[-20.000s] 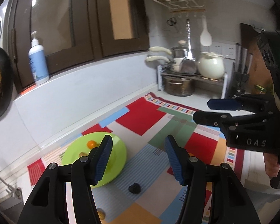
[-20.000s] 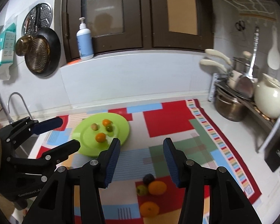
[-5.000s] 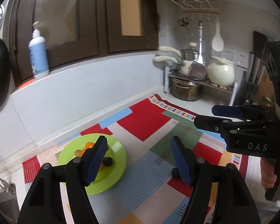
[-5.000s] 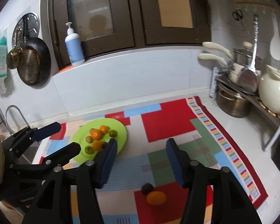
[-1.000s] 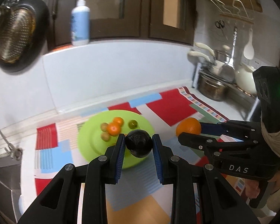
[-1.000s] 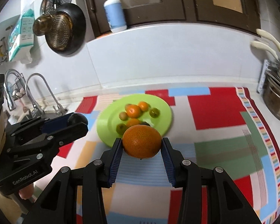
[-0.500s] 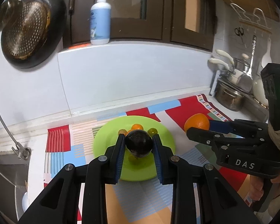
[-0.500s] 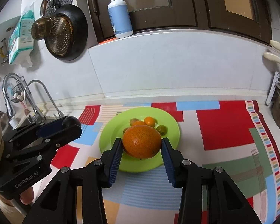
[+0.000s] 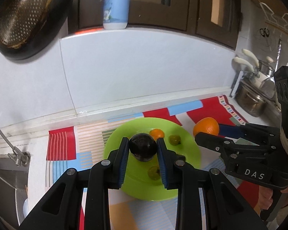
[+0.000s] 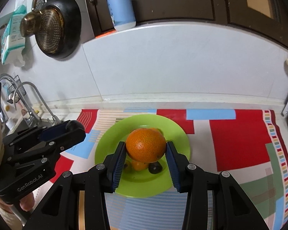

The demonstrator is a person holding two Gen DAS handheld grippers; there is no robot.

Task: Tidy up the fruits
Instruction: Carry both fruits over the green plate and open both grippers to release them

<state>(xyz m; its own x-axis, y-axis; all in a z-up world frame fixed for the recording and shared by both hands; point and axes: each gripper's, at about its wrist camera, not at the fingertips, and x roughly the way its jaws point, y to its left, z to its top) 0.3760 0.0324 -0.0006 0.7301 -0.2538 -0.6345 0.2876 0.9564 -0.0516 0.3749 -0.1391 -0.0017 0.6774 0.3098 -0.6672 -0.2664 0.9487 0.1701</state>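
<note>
Both grippers have swung in over the green plate (image 10: 179, 132): left gripper (image 9: 143, 150) clamps a dark fruit (image 9: 142, 147), right gripper (image 10: 145, 150) squeezes the orange (image 10: 146, 145) above it. Delivery step; next, lower and part jaws clear of the small fruits (image 9: 157, 133).

A home kitchen: a perforated strainer pan (image 10: 53, 25) hangs on the white tiled wall at far left, above a curved chrome tap (image 10: 31, 99) and the edge of a steel sink (image 9: 3, 174). At far right, steel pots (image 9: 253, 99) with cream handles crowd a rack, and a ladle and scissors hang above them. Dark wooden cabinet doors (image 10: 182, 0) line the far wall, with a soap bottle (image 10: 122, 5) on the ledge over a bench (image 9: 35, 172) laid with a colourful patchwork mat (image 10: 240, 140).
</note>
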